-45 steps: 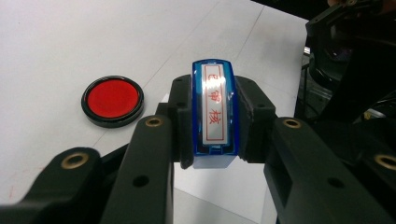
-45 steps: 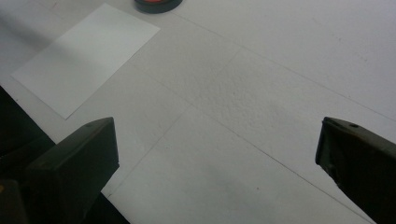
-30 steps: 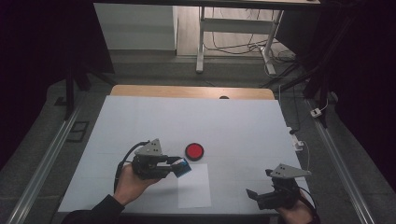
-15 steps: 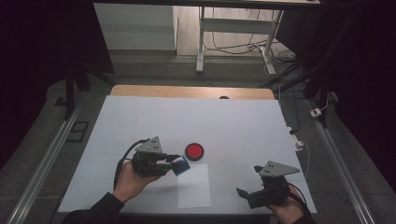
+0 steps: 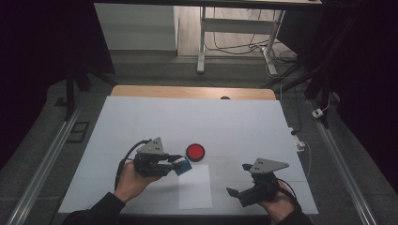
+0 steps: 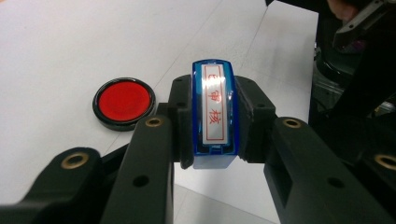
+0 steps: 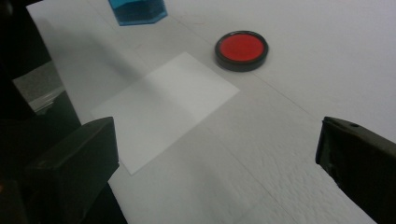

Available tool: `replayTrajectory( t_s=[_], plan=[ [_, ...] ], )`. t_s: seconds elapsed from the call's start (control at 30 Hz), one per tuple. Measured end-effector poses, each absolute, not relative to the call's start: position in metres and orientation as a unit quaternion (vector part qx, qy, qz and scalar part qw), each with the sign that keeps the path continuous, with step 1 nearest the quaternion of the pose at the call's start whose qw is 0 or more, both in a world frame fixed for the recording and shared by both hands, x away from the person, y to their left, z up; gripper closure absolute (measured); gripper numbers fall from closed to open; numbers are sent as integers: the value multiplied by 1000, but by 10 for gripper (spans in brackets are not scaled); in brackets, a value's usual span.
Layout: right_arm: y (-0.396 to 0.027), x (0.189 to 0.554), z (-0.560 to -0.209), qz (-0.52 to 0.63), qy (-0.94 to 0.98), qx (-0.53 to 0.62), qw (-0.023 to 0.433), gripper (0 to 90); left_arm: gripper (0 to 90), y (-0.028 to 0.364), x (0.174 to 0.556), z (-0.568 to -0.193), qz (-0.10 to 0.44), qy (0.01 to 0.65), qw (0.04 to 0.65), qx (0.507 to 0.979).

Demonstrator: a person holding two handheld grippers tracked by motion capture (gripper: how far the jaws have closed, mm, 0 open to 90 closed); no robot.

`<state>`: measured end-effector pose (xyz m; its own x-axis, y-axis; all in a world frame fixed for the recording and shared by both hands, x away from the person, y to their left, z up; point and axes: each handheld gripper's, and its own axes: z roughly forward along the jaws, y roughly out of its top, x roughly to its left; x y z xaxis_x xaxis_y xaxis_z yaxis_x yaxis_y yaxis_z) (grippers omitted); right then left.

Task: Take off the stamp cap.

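A blue stamp (image 6: 214, 112) with red characters on its white label is clamped between the jaws of my left gripper (image 5: 179, 165). It hangs just above the table, over the top left corner of a white sheet of paper (image 5: 195, 186). A round red ink pad (image 5: 195, 151) in a black rim lies just beyond the stamp (image 5: 183, 165). My right gripper (image 5: 237, 179) is at the front right, beside the sheet's right edge. Its jaws stand wide apart with nothing between them. From the right gripper view, the sheet (image 7: 163, 107), ink pad (image 7: 241, 49) and stamp (image 7: 137, 10) lie ahead of them.
A white mat (image 5: 187, 122) covers the table, with a wooden strip (image 5: 192, 92) along the far edge. Metal rails (image 5: 42, 164) run down both sides. A table leg and cables (image 5: 202, 42) stand on the floor beyond.
My right gripper has slid left along the front of the table, closer to the paper. The left gripper and its stamp have stayed put.
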<state>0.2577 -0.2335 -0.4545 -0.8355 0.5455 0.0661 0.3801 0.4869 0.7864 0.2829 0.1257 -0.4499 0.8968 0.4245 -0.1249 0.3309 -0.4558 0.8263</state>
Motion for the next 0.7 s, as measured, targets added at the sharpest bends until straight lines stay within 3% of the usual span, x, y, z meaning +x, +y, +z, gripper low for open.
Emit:
replayTrajectory(
  t_s=[0.17,0.7],
  plan=[
    [-221,263,-458,436,857,266,67,0,700,125,283,-450,51,214,474,853],
    [-191,278,-464,427,867,254,45,0,700,123,286,-449,48,186,477,858]
  ],
)
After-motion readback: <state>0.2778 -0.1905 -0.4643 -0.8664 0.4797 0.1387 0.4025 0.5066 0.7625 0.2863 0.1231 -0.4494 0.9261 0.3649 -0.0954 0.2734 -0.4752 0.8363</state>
